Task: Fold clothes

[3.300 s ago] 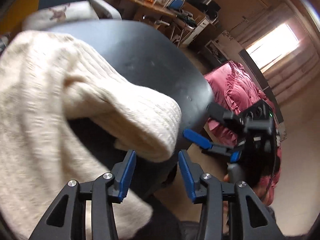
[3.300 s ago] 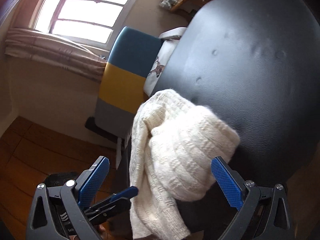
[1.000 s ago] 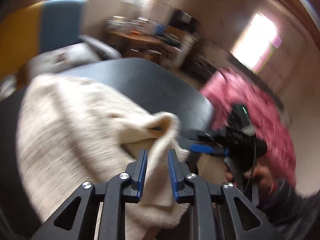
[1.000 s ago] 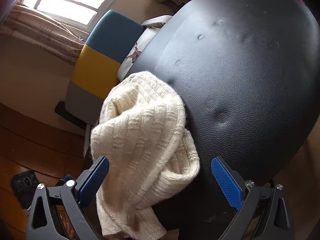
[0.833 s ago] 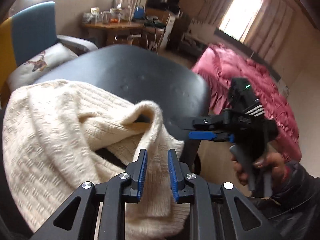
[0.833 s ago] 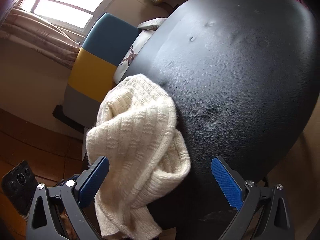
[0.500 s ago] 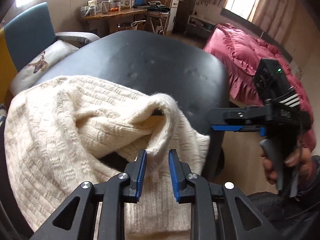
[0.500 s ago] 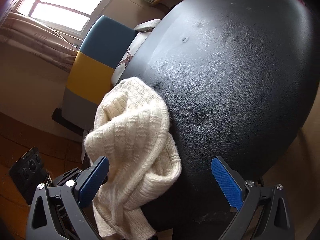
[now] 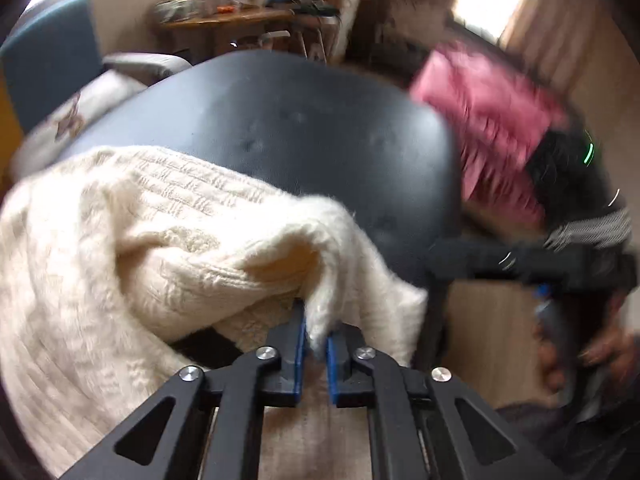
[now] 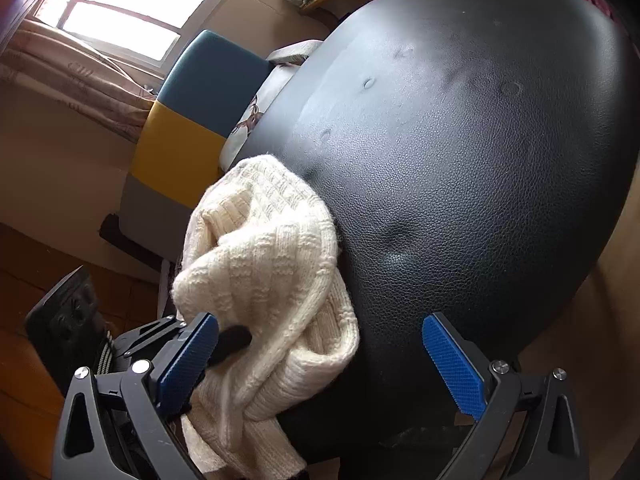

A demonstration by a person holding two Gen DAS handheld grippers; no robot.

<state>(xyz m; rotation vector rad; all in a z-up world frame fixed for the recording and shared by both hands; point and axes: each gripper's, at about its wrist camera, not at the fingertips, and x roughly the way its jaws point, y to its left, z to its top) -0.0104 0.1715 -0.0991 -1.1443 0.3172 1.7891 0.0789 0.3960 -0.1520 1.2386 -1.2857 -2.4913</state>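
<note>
Left wrist view shows one black padded leather worktop (image 9: 320, 120) carrying one cream cable-knit sweater (image 9: 132, 232), bunched at its near left corner and hanging over the edge, where half a second ago its fold lay loose ahead of the blue pads. The left claw (image 9: 316, 344) has now pinched shut on that fold. The right claw (image 10: 320, 352) stays spread wide, gripping nothing, beside the sweater's hanging cuff.

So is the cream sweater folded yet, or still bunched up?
Still bunched. The cream sweater lies crumpled at the edge of the black table, part hanging over the side, and the left tongs pinch one fold.
</note>
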